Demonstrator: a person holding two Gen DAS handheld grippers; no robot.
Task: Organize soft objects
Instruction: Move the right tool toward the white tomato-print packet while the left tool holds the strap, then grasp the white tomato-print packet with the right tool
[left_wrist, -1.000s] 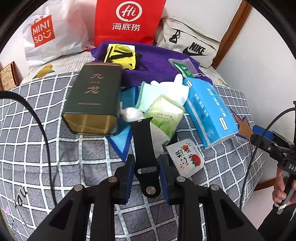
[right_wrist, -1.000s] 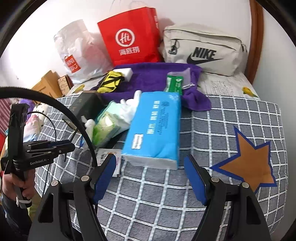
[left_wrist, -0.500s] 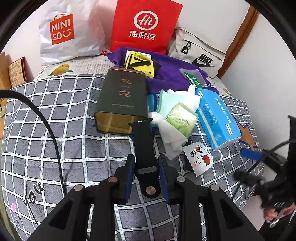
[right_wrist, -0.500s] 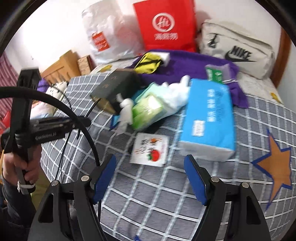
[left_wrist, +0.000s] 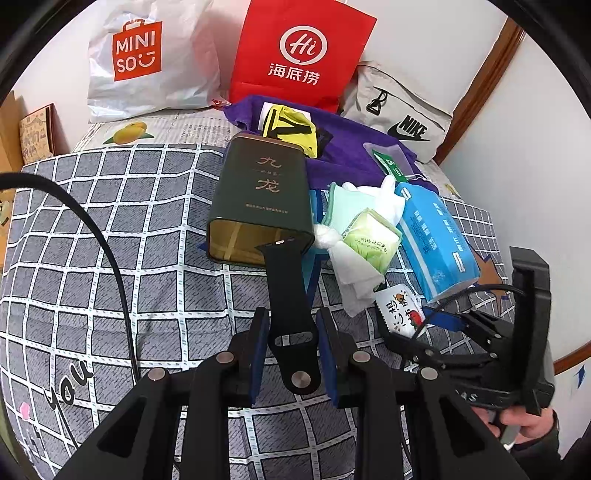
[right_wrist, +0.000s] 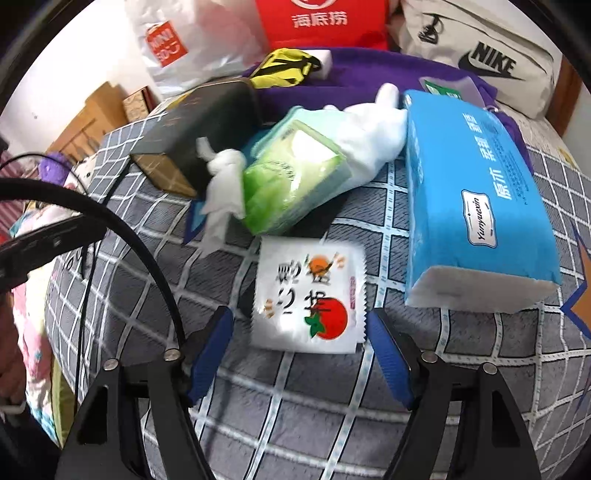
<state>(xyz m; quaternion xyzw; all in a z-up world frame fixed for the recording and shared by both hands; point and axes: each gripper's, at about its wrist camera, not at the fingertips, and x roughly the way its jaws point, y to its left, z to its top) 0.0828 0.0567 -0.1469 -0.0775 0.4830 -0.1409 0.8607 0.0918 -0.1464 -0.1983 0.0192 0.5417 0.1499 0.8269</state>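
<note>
**A:** Two views, one bed. What fills most of the frame?

**B:** The grey quilt with white grid lines (left_wrist: 110, 229) covers nearly everything. Along the top edge of the left wrist view stand a white plastic shopping bag with an orange logo (left_wrist: 147, 59), a red paper bag with a white round emblem (left_wrist: 299, 51) and a beige fabric pouch with a black swoosh (left_wrist: 402, 110). Below them lies a purple towel (left_wrist: 347, 147).

**A:** And in the middle?

**B:** A dark green rectangular tin with gold characters (left_wrist: 262, 199) lies on its side, open end toward the camera. Right of it sits a blue plastic-wrapped tissue pack (right_wrist: 476, 192), then a pale green wet-wipe packet (right_wrist: 295, 181) with crumpled white tissue (right_wrist: 221, 184) beside it. In the right wrist view's centre is a small white sachet printed with a tomato and an orange (right_wrist: 310, 295), flat on the quilt.

**A:** The tongs?

**B:** The left gripper (left_wrist: 291, 354), lower centre of its view, pinches a black rubber watch strap (left_wrist: 288, 295), blue pads pressed to both sides; the strap sticks up toward the tin's open end. The right gripper (right_wrist: 299, 350) stands spread, its jaws closing, one finger either side of the sachet's lower edge, the pads not on it. A hand (left_wrist: 524, 424) grips that tool at the left wrist view's lower right.
</note>
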